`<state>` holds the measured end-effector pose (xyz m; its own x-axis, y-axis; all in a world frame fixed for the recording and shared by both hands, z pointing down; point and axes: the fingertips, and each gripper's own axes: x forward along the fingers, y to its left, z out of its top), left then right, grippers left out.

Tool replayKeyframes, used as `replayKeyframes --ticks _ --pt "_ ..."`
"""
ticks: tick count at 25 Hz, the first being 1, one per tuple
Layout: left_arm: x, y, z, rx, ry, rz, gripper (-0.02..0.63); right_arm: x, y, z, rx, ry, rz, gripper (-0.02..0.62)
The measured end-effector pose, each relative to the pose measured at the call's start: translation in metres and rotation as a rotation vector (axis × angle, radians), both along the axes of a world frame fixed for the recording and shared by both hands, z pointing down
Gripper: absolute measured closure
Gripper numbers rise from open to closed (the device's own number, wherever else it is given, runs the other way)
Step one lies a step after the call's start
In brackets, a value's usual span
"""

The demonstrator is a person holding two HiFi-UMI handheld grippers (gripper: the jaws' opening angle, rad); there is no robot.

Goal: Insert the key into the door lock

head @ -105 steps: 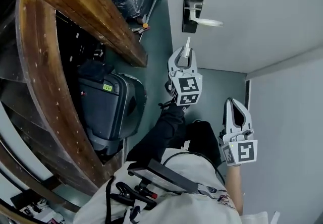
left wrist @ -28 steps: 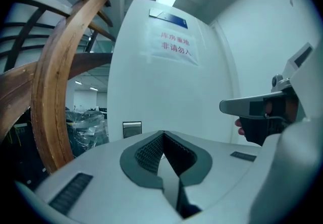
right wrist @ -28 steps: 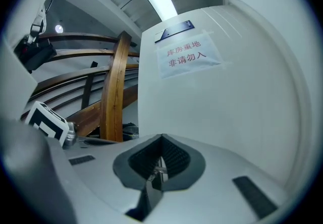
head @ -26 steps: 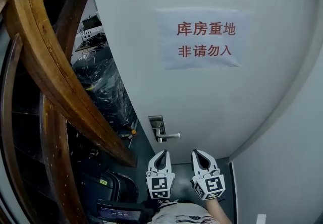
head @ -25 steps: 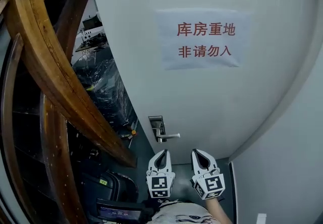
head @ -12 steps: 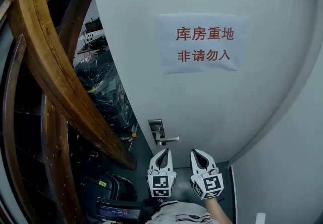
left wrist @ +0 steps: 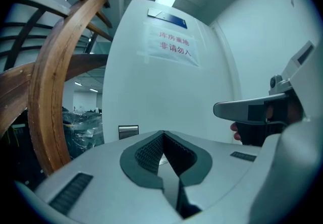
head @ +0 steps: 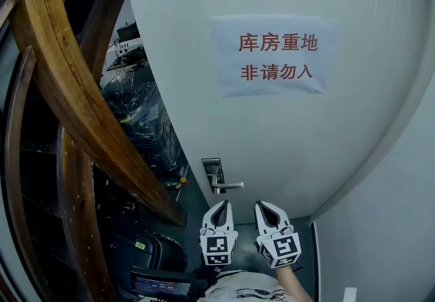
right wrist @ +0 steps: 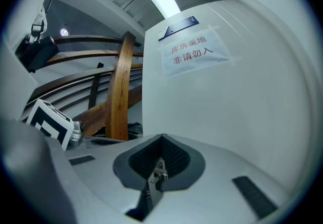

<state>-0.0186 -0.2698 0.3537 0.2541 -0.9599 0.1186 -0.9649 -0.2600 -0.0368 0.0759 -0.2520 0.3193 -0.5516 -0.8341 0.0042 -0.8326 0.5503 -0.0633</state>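
Note:
A white door (head: 285, 130) with a paper sign (head: 275, 56) carries a steel lock plate (head: 212, 168) and lever handle (head: 231, 186). Both grippers hang side by side just below the handle, apart from the door. My left gripper (head: 220, 204) is shut; in the left gripper view (left wrist: 162, 133) a pale sliver shows in the gap, and I cannot tell what it is. The lock plate (left wrist: 128, 131) lies to its left. My right gripper (head: 262, 204) is shut, and a small metal key (right wrist: 159, 171) sits between its pads (right wrist: 174, 155).
A curved wooden stair rail (head: 68, 110) runs down the left. Behind it are plastic-wrapped goods (head: 139, 117) and a dark suitcase (head: 146, 249) on the floor. A pale wall (head: 380, 212) closes in on the right of the door frame.
Four seconds ago the head view looked down at the floor, with the grippers apart and the left one just below the handle. Over the last second both grippers have kept still.

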Motion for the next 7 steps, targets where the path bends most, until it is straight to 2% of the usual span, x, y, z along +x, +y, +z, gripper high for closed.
replayKeyframes --ticks 7 --pt "-0.0016 -0.0026 0.0035 -0.006 -0.004 0.002 0.603 -0.0037 -0.0041 0.0037 -0.006 0.001 -0.005 0.589"
